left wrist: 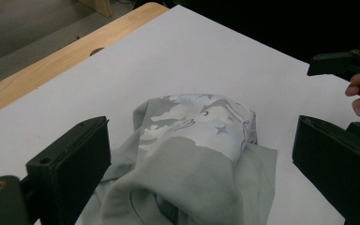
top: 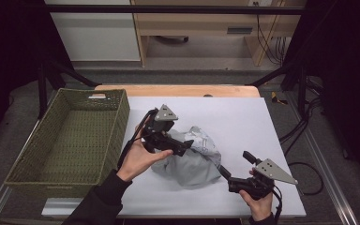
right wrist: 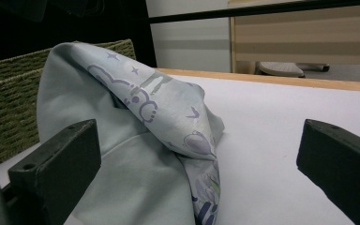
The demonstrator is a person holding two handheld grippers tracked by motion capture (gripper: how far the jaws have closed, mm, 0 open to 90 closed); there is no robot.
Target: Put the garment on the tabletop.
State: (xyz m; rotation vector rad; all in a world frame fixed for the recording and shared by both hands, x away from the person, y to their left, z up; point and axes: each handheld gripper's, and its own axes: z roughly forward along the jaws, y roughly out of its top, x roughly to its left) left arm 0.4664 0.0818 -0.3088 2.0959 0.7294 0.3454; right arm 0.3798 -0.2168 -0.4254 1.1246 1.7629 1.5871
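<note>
One woven green basket [top: 70, 140], rectangular, sits at the left of the white surface [top: 243, 117]. Beside it, the left tongs [top: 180, 146] hover open over one crumpled pale grey garment [top: 192, 161] with a printed lining, mid-surface. The right tongs [top: 236, 164] rest open beside the garment's right edge.

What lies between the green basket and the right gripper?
In the high view, the crumpled grey garment and the left gripper lie between the basket and right gripper.
</note>
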